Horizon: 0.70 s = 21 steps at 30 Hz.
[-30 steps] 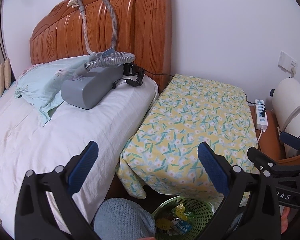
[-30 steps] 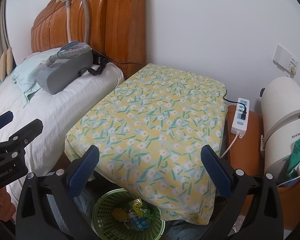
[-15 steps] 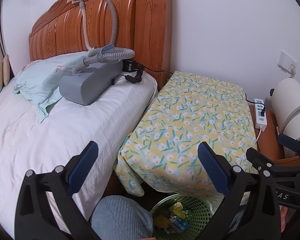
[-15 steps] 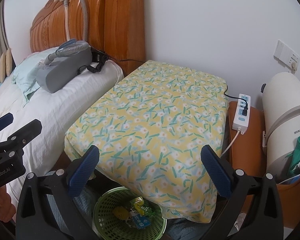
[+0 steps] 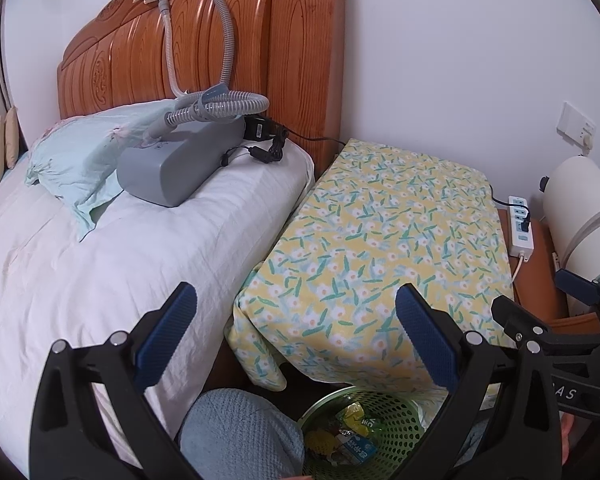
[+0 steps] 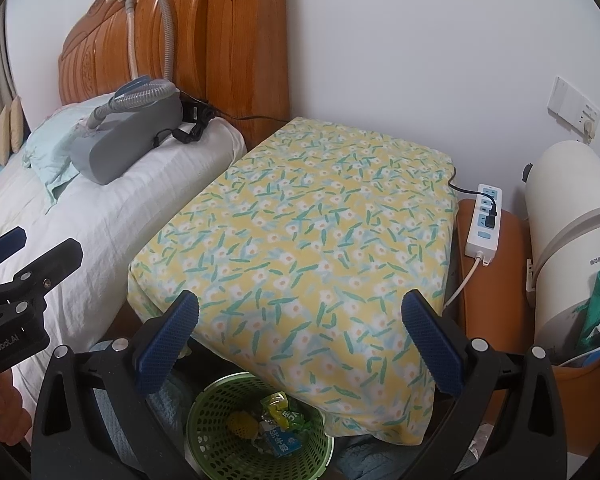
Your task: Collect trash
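A green perforated basket [image 5: 396,412] [image 6: 216,432] sits on the floor below the table's front edge, holding several wrappers [image 6: 278,426] [image 5: 350,436] and a yellow ball [image 6: 240,424]. My left gripper [image 5: 296,338] is open and empty, above and behind the basket. My right gripper [image 6: 300,340] is open and empty, also above the basket. The left gripper shows at the left edge of the right wrist view [image 6: 4,252], the right gripper at the right edge of the left wrist view [image 5: 540,304].
A table under a yellow floral cloth [image 5: 380,248] [image 6: 312,232] stands beside a bed [image 5: 100,248] with a grey machine and hose [image 5: 176,168]. A white power strip [image 6: 482,224] lies on a brown stand, next to a white cylinder appliance [image 6: 572,232]. A blue-clad knee [image 5: 240,432] is near the basket.
Both grippers have drifted slightly back and to the right; the scene shifts a little in both views. Both stay open and empty.
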### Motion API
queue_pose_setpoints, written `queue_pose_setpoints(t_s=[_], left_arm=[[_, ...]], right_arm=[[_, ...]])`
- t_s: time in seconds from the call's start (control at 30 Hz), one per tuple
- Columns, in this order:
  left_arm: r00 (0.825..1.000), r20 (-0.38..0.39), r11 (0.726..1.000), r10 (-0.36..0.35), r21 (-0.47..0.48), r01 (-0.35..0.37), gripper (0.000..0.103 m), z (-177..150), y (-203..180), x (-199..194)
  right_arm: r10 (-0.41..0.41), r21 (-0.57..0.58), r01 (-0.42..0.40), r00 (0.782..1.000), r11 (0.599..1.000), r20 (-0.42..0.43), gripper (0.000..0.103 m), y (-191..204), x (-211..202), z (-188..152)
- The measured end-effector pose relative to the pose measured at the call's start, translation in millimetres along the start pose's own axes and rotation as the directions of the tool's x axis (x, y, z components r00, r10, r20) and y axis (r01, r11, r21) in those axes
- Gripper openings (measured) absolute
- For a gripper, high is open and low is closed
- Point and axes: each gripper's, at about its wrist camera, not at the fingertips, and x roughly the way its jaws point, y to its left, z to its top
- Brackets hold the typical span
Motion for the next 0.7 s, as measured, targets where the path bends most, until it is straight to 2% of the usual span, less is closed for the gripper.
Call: queue_pose_setpoints(t_s=[0.7], left_arm=[[1.0, -0.004, 1.0, -0.001, -0.004, 0.001, 0.095, -1.0, -1.6, -0.3]], right_arm=[[-0.001, 0.005, 0.001, 1.0, 1.0, -0.009, 0.101, 0.2, 2.9, -2.3]])
